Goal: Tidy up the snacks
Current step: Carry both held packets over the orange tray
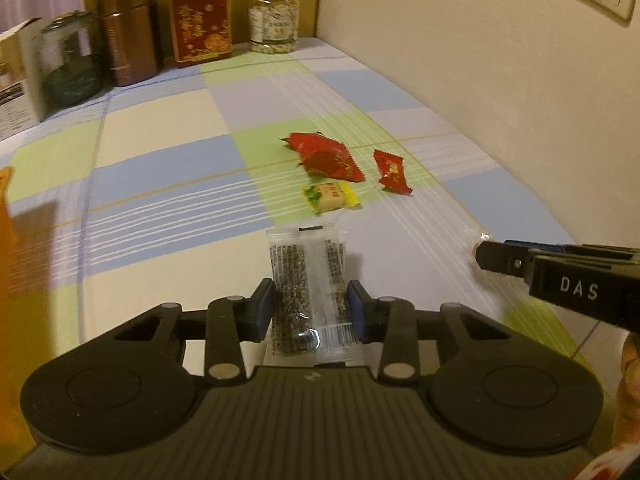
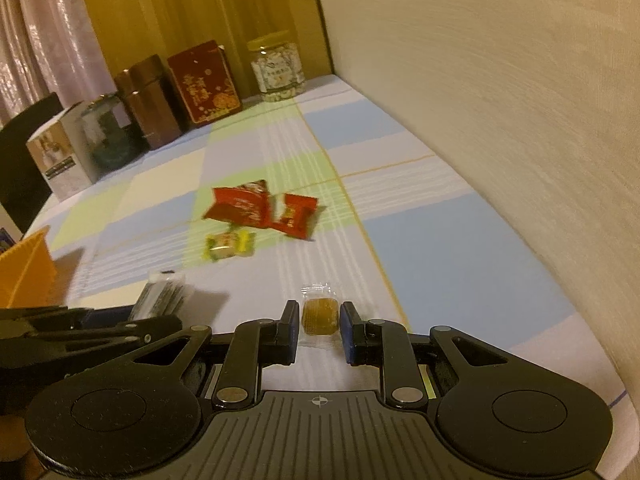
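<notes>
My left gripper is shut on a clear packet of dark seeds, held just above the checked tablecloth; the packet also shows in the right wrist view. My right gripper is closed around a small amber candy in clear wrap; its fingers show at the right edge of the left wrist view. Ahead lie a big red packet, a small red packet and a yellow-green candy.
An orange bin stands at the left edge. Along the back are a grey box, a dark jar, a brown tin, a red box and a clear jar. A wall runs along the right.
</notes>
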